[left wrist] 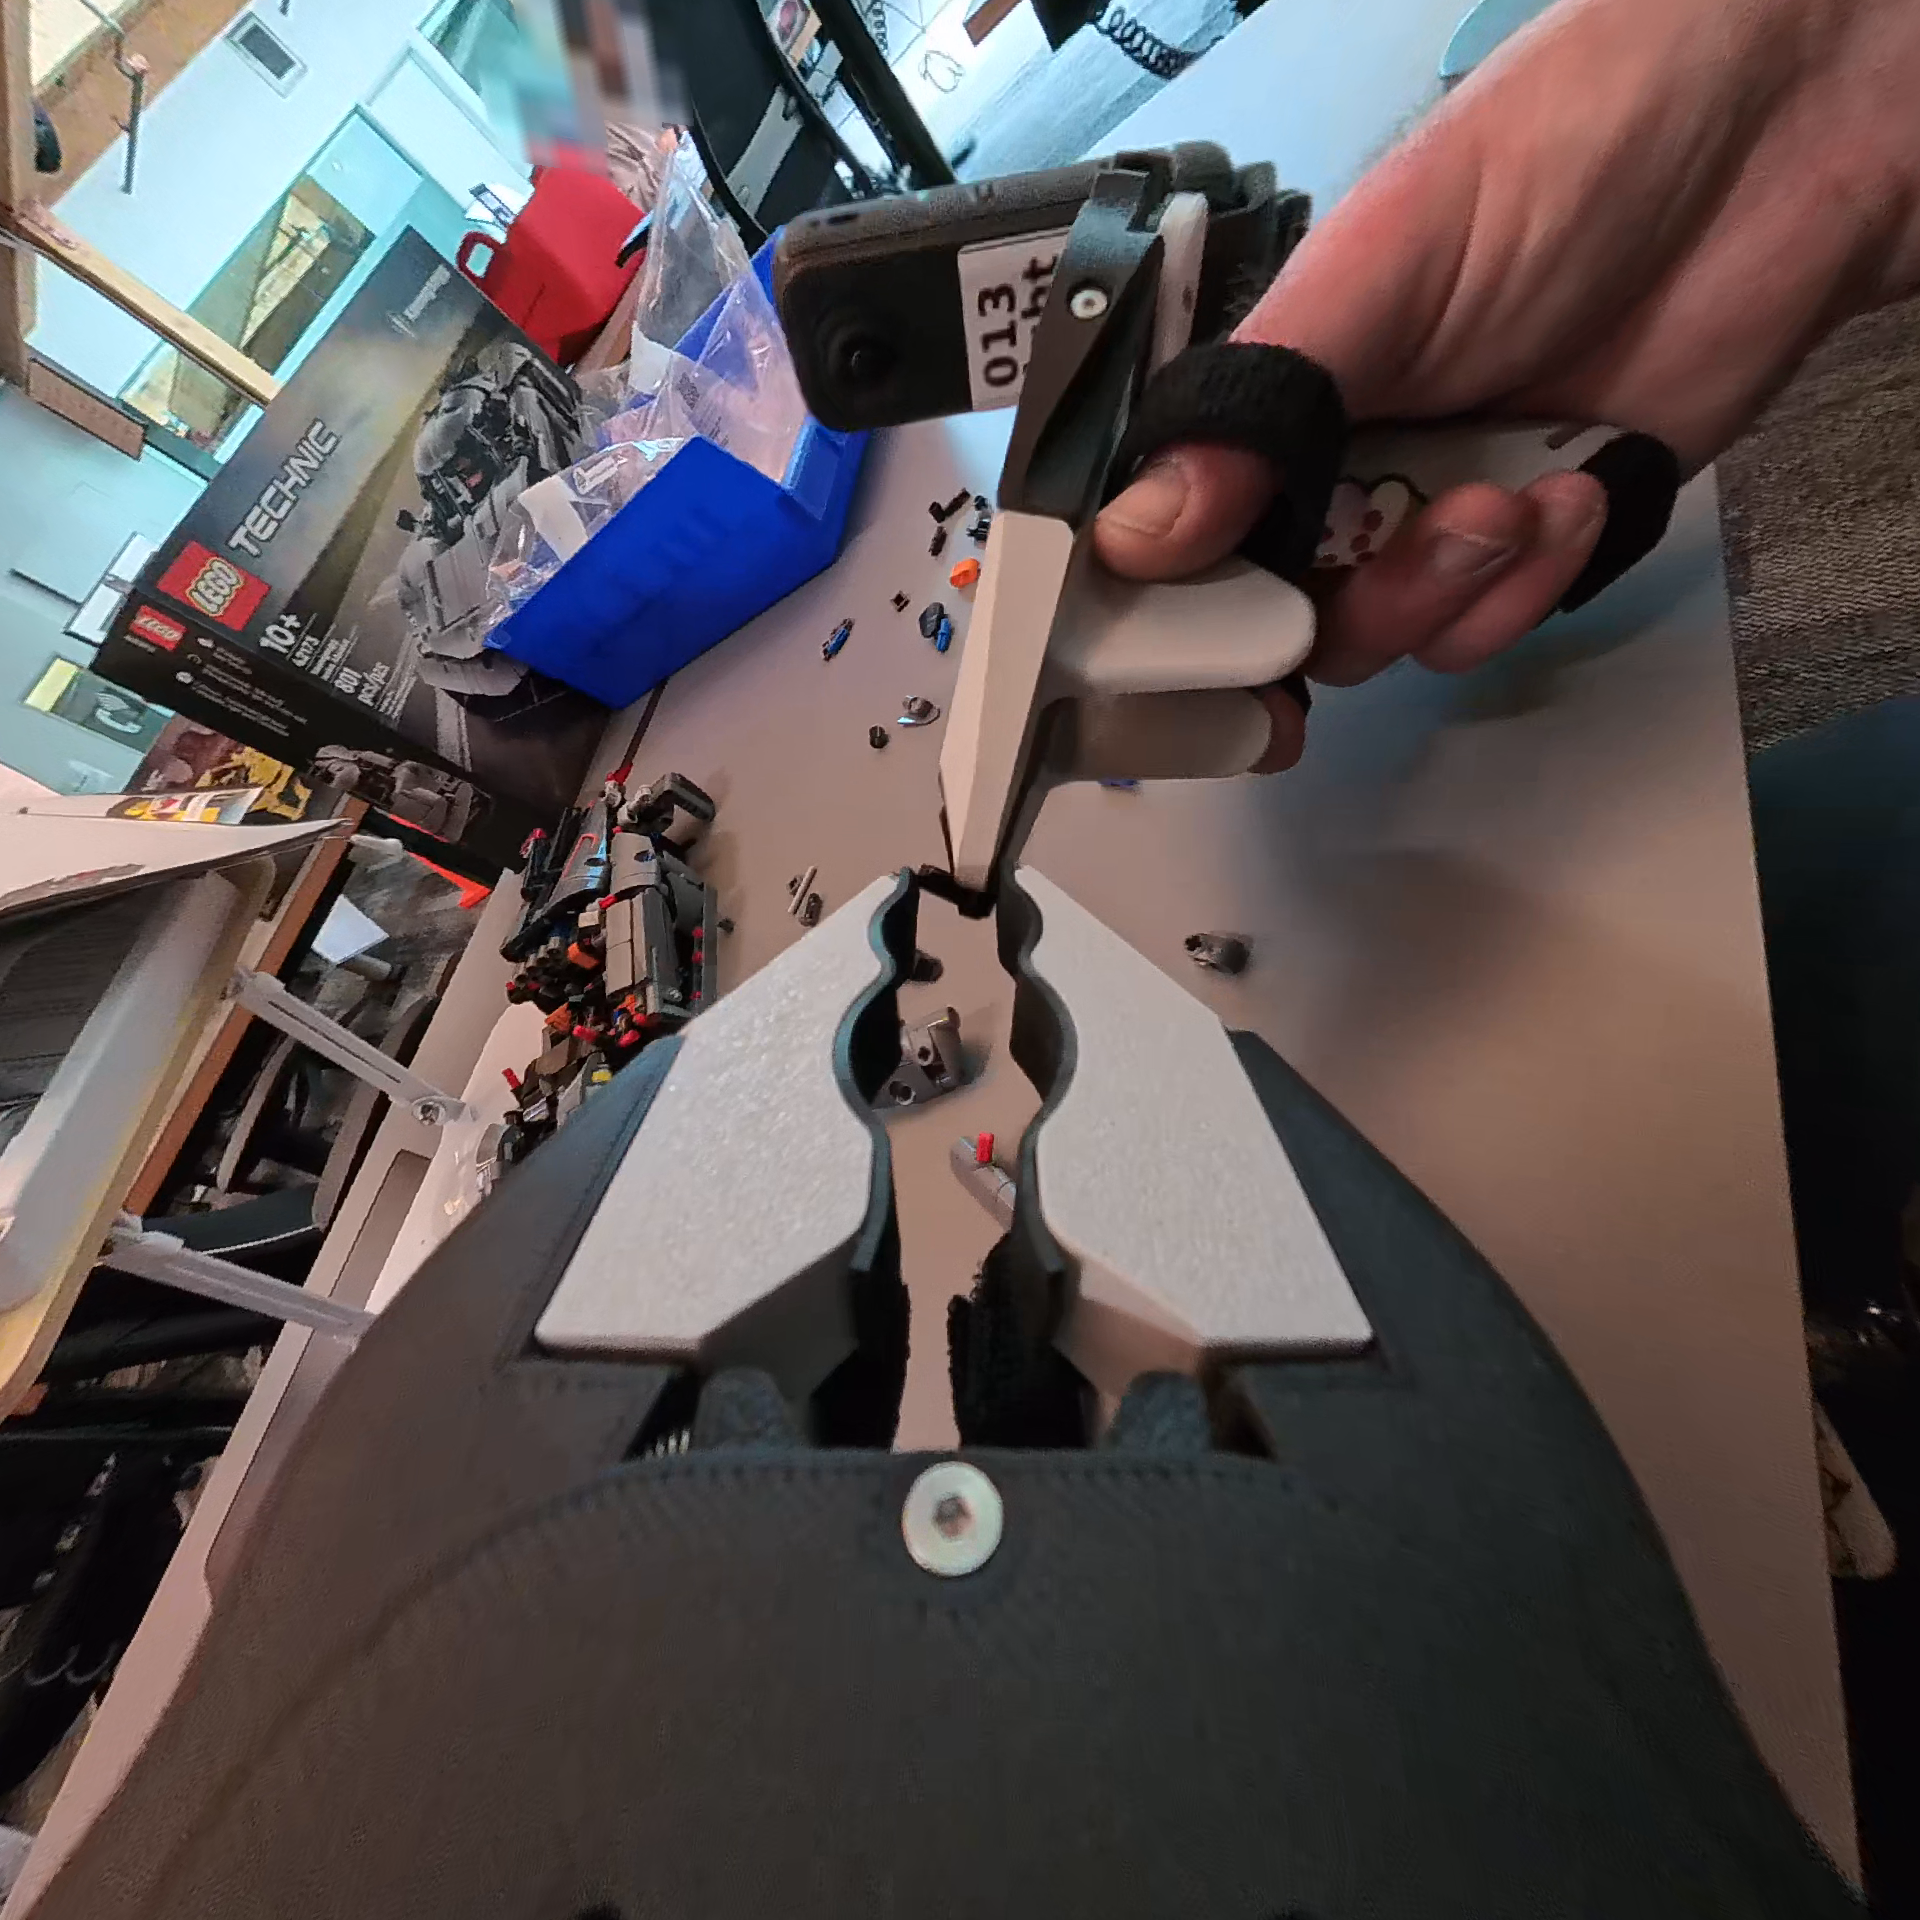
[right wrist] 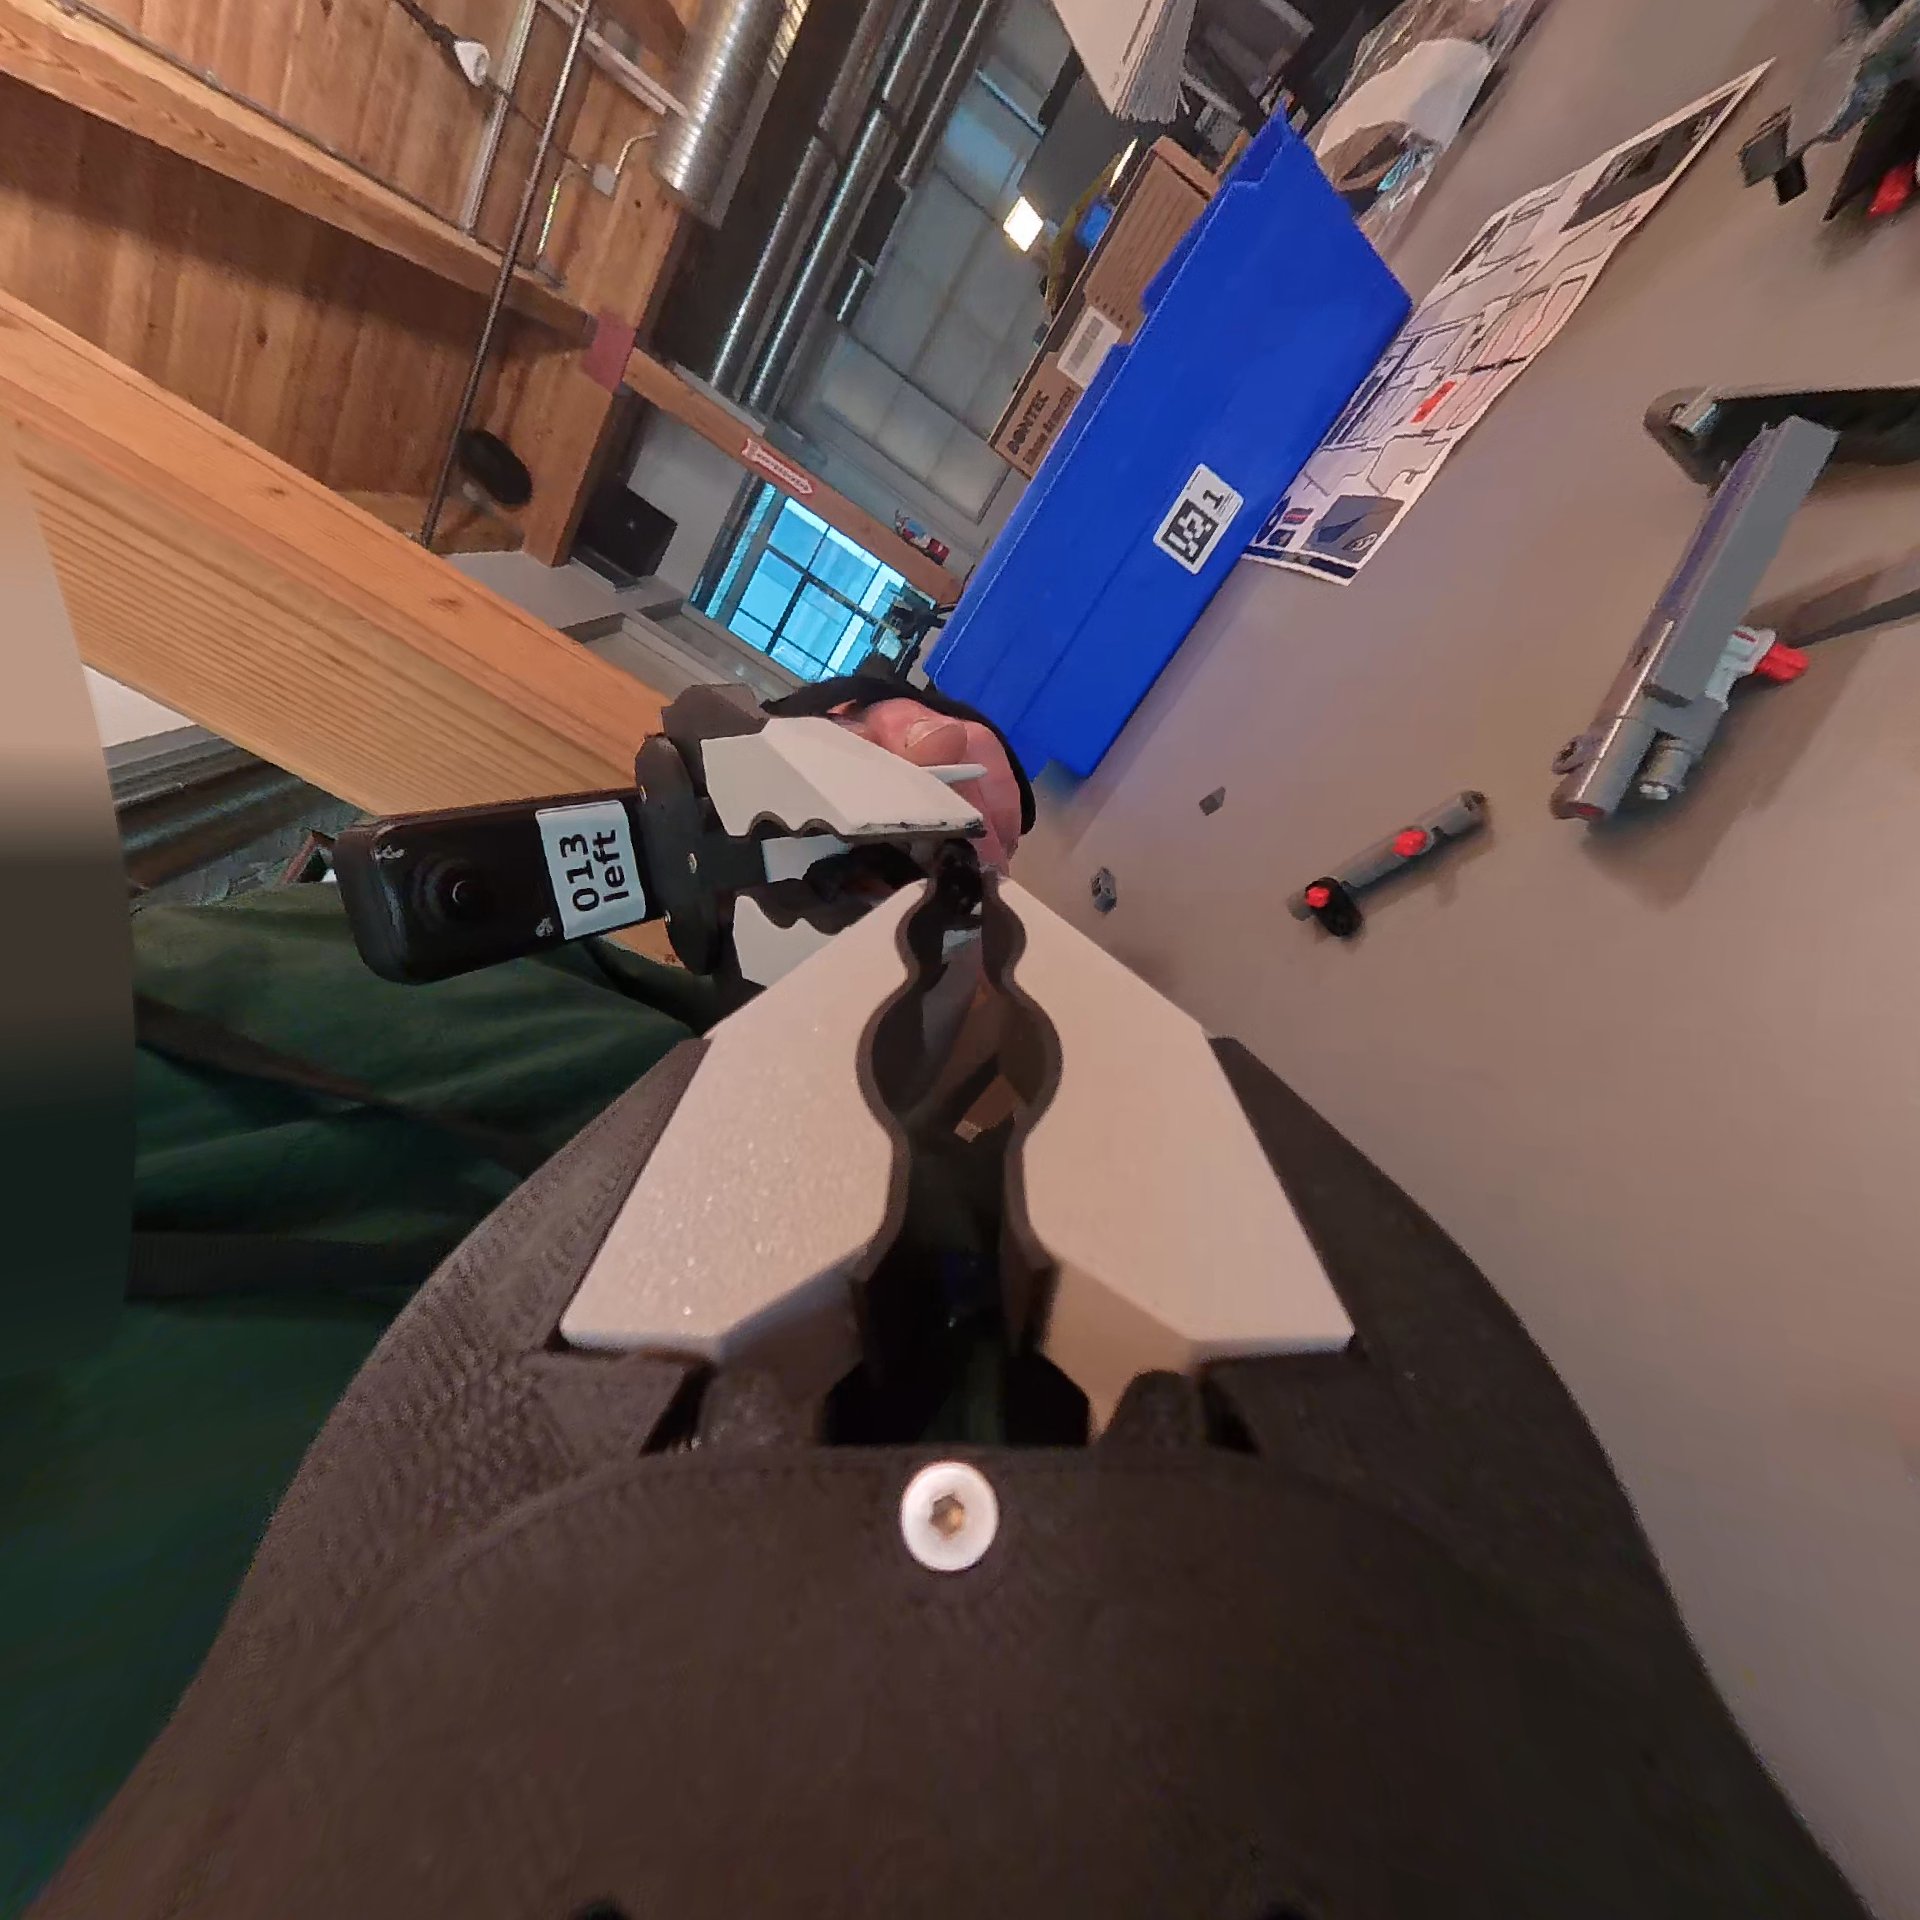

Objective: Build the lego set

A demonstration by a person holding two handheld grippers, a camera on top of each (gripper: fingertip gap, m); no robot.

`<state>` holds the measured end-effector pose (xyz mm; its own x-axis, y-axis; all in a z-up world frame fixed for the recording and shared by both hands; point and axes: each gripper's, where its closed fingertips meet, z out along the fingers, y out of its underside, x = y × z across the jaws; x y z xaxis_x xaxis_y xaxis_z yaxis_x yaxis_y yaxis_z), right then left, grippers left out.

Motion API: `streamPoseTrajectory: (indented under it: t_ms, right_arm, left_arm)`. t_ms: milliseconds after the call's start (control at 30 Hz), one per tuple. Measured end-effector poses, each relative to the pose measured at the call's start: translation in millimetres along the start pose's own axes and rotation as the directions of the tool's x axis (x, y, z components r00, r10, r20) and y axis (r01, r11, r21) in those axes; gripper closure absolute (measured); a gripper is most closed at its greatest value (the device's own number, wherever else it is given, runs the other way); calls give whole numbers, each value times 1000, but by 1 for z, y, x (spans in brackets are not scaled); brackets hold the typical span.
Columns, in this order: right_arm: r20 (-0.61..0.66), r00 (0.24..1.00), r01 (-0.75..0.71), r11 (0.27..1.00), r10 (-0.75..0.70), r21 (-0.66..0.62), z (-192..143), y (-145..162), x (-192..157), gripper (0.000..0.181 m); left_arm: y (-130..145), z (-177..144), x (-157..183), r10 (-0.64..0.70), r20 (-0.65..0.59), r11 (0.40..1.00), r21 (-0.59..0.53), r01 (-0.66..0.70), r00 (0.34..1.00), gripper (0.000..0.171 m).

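A small black Lego piece (left wrist: 948,889) sits between the tips of both grippers, which meet above the grey table (left wrist: 1455,1091). My left gripper (left wrist: 958,900) is closed on it from below. My right gripper (left wrist: 975,864), held by a hand, comes down from above and touches the same piece. In the right wrist view my right gripper (right wrist: 958,902) is closed around the black piece (right wrist: 956,879), and the left gripper (right wrist: 961,847) reaches in from the left. Most of the piece is hidden by the fingers.
A partly built grey and black model (left wrist: 623,914) lies left of the grippers. Behind it are a blue bin (left wrist: 675,592) of bags and the set's box (left wrist: 312,540). Loose pieces (left wrist: 930,1049) lie under the grippers. A grey assembly (right wrist: 1704,623), a rod (right wrist: 1392,862) and an instruction sheet (right wrist: 1507,291) lie on the table.
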<state>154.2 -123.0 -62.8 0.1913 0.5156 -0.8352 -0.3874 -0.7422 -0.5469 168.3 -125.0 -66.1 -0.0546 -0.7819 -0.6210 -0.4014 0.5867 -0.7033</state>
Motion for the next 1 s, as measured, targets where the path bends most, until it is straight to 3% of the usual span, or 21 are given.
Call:
streamPoseTrajectory:
  t_ms: [133, 667, 1000]
  right_arm:
    - [-49, 997, 56, 998, -56, 9, 2, -2, 1, 177]
    - [25, 997, 71, 997, -70, -43, 5, 0, -3, 181]
    - [-4, 997, 80, 994, -80, -78, 3, 2, 4, 181]
  left_arm:
    - [2, 0, -3, -4, 22, 1000, -12, 5, 1000, 159]
    - [1, -5, -3, -19, -8, 1000, 16, 19, 1000, 159]
    - [6, -5, 1, -2, -50, 1000, 2, 2, 999, 157]
